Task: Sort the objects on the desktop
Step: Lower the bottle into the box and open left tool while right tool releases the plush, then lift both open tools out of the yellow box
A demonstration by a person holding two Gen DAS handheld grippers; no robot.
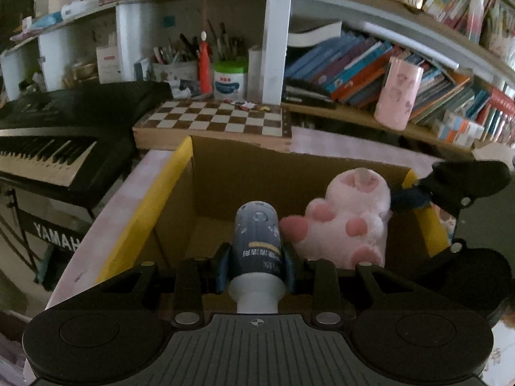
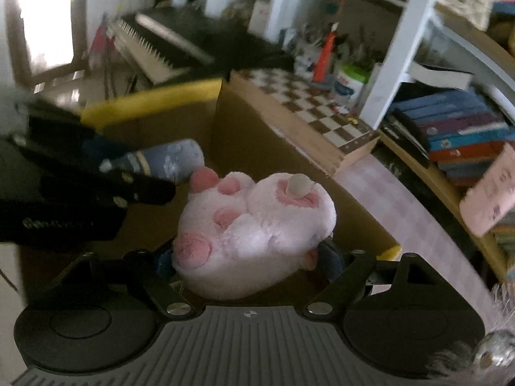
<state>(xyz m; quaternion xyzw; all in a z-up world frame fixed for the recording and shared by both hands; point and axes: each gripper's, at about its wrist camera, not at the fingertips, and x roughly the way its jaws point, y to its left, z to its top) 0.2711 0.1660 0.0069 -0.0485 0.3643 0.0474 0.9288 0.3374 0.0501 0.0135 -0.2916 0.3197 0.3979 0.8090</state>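
Cardboard, brown, one open box with yellow-edged flaps (image 1: 180, 160): lower centre of both views, standing on the pink-checked desk (image 1: 338, 143).

Item, one: dark blue cylindrical bottle with white base and printed label (image 1: 256, 241). Clamped between the fingers of the left gripper (image 1: 256, 265), at bottom centre of the left view, held over the box opening.

Item, one: pink plush paw-shaped slipper with darker pink toe pads (image 2: 254, 225). Pinched at both sides by the right gripper (image 2: 249, 265), centre of the right view, likewise over the box, just beside the bottle.

Step judged in hand: depositing both items in the box. Next move is judged to call for lowering each gripper further inside, then releasing; the two loads are close, so a staggered release would avoid collision.

Surroundings, counted: one wooden chessboard (image 1: 219, 122) behind the box, upper centre; one black keyboard (image 1: 54, 135), left; one pink cup (image 1: 399, 95), upper right.
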